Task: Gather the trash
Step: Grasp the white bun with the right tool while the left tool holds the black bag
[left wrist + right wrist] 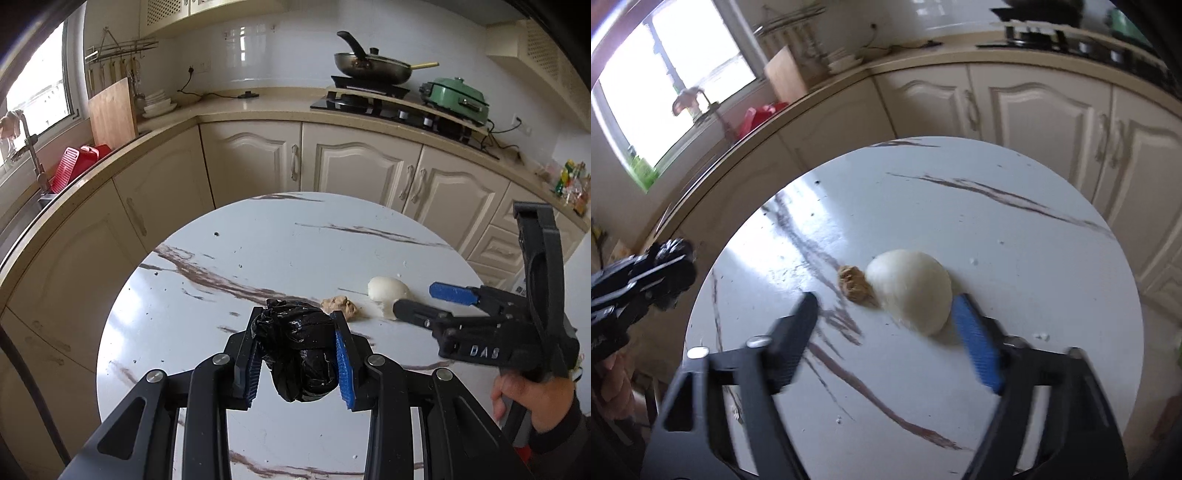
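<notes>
A round white bench [229,280] with brown wavy lines like marble fills the middle of both views, and its top is smooth and shiny. The left claw [297,354] is clenched on a black plastic bag [295,350], all scrunched into a crinkly, glossy lump, and holds it up over the bench between its blue ridged pads. On the bench lies a white round lump [910,291], smooth and dome-shaped, and a small tan crumpled wad [854,283] sits touching its left side. The right claw [886,325] is spread wide with nothing in it; the white lump is near its blue pad [975,347], just beyond the tips. A few tiny white crumbs [1041,336] and dark specks dot the top. A hand [532,398] grips the right claw's black handle. Behind the bench run cream cupboards [351,162] with curvy doors. On the kitchen counter are a black pan [373,66] on the stove, a green cooker [458,98], a wooden board [112,110], stacked white dishes [159,103] and a red rack [79,162] by the window.
</notes>
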Tool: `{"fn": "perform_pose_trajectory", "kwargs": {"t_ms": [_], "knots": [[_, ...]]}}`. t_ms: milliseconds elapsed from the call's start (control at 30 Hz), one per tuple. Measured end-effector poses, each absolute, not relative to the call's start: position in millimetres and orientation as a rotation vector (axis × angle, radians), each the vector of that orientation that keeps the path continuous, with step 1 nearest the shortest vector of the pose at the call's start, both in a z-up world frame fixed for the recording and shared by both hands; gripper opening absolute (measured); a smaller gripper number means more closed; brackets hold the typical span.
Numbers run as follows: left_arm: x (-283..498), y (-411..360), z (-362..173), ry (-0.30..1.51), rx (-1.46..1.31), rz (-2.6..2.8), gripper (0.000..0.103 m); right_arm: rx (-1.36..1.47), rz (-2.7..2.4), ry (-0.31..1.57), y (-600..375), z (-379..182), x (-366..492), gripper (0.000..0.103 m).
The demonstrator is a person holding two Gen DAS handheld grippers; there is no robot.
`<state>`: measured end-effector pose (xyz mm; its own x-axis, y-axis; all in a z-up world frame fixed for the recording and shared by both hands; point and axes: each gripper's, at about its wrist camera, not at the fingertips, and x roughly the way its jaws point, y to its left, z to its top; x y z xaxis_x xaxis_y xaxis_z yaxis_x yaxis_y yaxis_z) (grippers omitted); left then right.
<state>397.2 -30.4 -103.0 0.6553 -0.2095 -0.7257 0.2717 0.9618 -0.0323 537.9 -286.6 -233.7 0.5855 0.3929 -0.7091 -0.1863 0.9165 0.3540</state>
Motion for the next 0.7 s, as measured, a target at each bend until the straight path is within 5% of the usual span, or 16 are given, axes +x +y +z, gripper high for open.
{"fn": "perform_pose_trajectory", "kwargs": {"t_ms": [333, 500, 700], "knots": [[406.9, -24.4, -106.5, 0.824, 0.082, -0.279, 0.031, 0.081, 0.300, 0.938, -261.3, -255.9, 575.1, 0.080], [410.6, -29.5, -108.2, 0.828, 0.087, -0.304, 0.031, 0.032, 0.323, 0.950, -254.8, -261.8, 580.2, 0.058], [402.7, -44.0, -103.5, 0.825, 0.100, -0.307, 0.031, 0.050, 0.335, 0.923, -267.9, -258.4, 561.1, 0.056]]}}
